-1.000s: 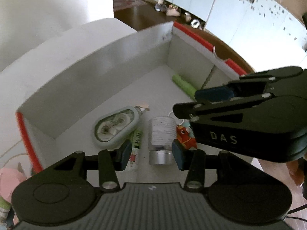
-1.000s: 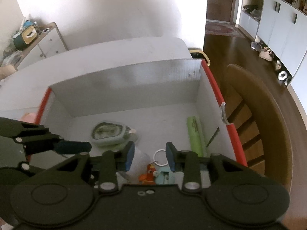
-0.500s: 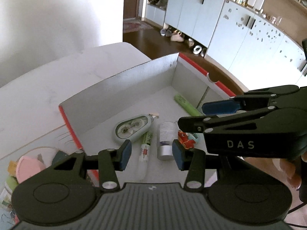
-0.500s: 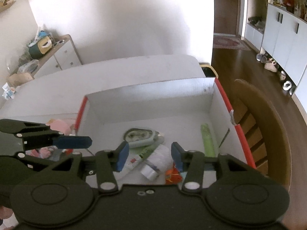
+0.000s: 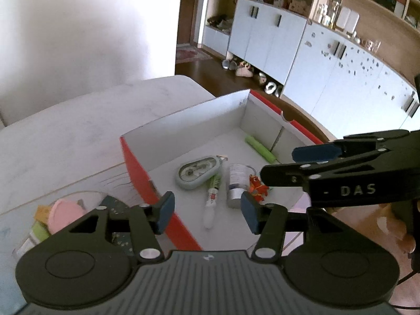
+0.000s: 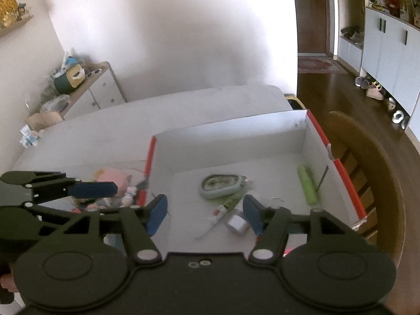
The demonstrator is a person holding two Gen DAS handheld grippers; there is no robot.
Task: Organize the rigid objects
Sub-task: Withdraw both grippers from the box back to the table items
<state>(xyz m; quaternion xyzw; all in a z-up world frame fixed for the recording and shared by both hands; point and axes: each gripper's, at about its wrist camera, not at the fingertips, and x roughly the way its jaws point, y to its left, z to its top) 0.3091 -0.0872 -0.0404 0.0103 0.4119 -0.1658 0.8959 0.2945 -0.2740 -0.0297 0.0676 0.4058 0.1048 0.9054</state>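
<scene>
The open white box [image 5: 199, 120] with red outer sides sits on the pale tabletop [image 5: 78, 120], and the rigid things lie loose on its floor. A pale green correction-tape dispenser [image 5: 197, 172] rests near the middle. Just beside it, a slim white-and-green tube [image 5: 212, 199] lies pointing toward the near wall. A small white bottle with a silver cap [image 5: 235, 185] lies on its side next to the tube, and a little orange charm [image 5: 257, 185] is right beside the bottle. A green stick [image 5: 260, 148] lies apart from them along the far right wall.

Left of the box, a clear container [image 5: 60, 210] on the tabletop holds a pink item and other small bits.

The left gripper [image 5: 207, 211] hangs above the near end of the box, its fingers opening with nothing between them. The right gripper [image 6: 204, 211] is also above the box, its fingers opening and empty too; from the left camera it shows at the right edge, over the box's near right corner. A wooden chair [image 6: 367, 173] stands beyond the box's right side.
</scene>
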